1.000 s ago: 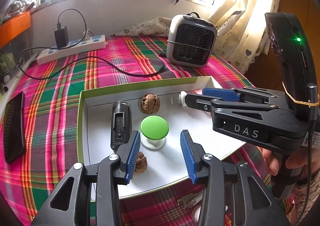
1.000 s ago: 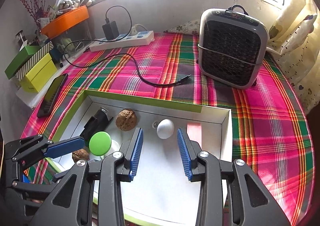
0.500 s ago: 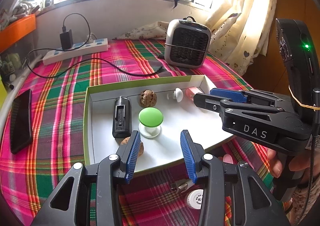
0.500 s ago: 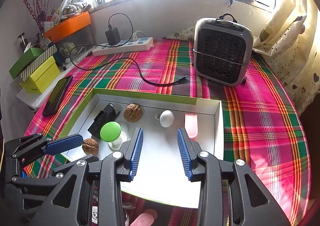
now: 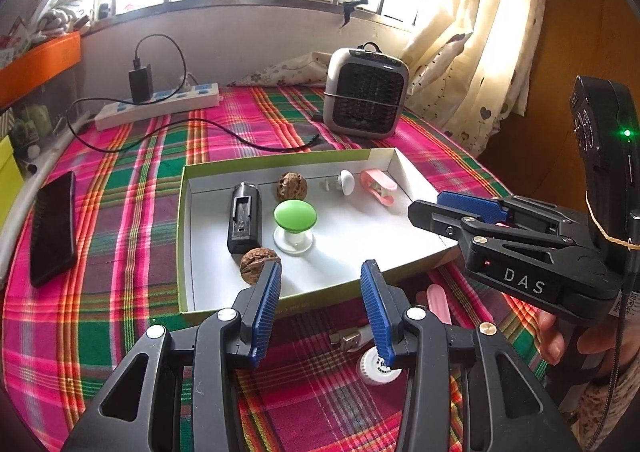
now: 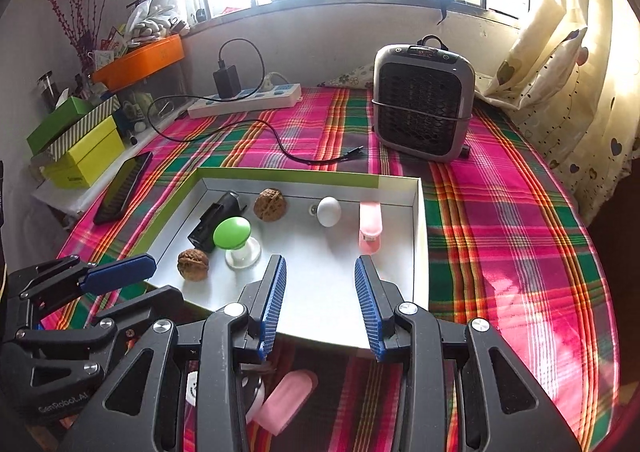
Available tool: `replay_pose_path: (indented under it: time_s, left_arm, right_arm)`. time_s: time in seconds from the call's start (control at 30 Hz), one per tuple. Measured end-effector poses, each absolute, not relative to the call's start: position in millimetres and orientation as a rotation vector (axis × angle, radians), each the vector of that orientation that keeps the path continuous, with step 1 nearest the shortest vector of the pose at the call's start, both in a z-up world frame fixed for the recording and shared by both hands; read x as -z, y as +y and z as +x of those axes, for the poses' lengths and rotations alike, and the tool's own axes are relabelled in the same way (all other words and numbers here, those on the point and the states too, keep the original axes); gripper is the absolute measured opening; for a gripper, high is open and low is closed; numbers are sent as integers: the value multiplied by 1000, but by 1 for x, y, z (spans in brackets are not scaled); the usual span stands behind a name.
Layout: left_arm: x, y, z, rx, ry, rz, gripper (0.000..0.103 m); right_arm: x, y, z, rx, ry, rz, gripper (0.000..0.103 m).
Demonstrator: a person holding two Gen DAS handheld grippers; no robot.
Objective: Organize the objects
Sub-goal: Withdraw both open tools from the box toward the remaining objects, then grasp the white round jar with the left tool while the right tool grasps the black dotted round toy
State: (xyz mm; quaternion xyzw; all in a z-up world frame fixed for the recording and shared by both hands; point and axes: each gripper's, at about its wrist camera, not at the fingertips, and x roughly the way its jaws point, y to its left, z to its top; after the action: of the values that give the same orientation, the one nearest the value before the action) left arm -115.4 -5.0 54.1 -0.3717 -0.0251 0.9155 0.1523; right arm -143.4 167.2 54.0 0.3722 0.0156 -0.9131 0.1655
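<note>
Left gripper (image 5: 320, 308) and right gripper (image 6: 320, 306), both released with nothing between the jaws, hang over the near edge of the shallow box (image 6: 420, 220) on the plaid tablecloth (image 6: 500, 212). Inside the box, the green-capped stand (image 5: 295, 218) is central, with a black device (image 5: 245, 218) at nine o'clock, walnuts (image 5: 292, 187) at twelve and seven, and the pink case (image 5: 378, 186) at two.

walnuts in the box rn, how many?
2. One walnut sits by the far wall beside the black device; the other walnut lies near the front edge, left of the green knob. None look hidden.
</note>
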Motion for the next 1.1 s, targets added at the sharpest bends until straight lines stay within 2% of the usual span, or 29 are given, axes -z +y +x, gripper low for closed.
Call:
replay_pose_path:
  time_s: [0.63, 1.1]
  left_arm:
    - [-37, -13, -87, -2563, -128, -1067, 40]
    - [-26, 7, -75, -2466, -72, -1075, 40]
  right_arm:
    - [-45, 179, -110, 2632, 36, 1037, 37]
    - [-39, 189, -88, 2652, 44, 1030, 38]
